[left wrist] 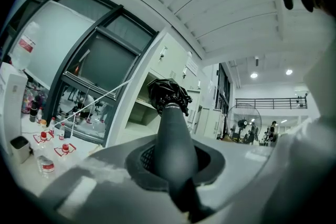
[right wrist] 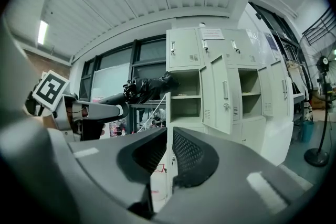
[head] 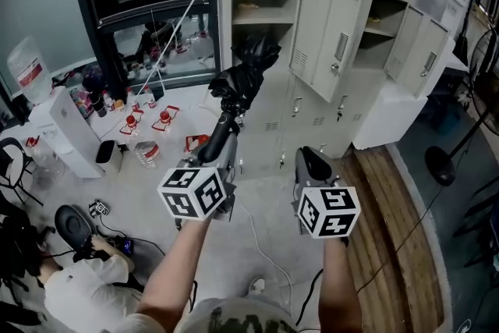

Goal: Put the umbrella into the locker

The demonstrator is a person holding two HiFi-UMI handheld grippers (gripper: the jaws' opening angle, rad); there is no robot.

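A: Where is the umbrella point(head: 242, 78) now, relative to the locker point(head: 312, 113)?

B: It is in front of the locker and outside it. It is folded and held about level, with the bunched black canopy end pointing at the open compartment point(head: 273, 39) on the locker's left side. I judge it to be close to the opening but not yet through it.

A: What is holding it?

B: The left tool point(head: 220, 144). Its jaws are clamped round the handle point(left wrist: 176, 149), and its own view shows the dark grip filling the space between the pads. Gripping that end leaves the whole length free to go into the locker canopy first.

A: Why is it kept level and not hanging down?

B: The compartment opens to the front and has a shelf across it. I think a level umbrella can slide straight in, while a drooping one would catch on the locker's edge.

A: And the right tool point(head: 313, 161)?

B: It is in front of the locker too, beside the left one. Its jaws are drawn almost together, with only a thin slit between the pads and nothing in it. The door point(head: 331, 39) to the right of that compartment stands open, so this tool seems to have nothing to do yet. It may be there to steady the umbrella or deal with a door later.

A: How far along is the task?

B: I'd say the umbrella is being brought up to the locker and has not been put inside.
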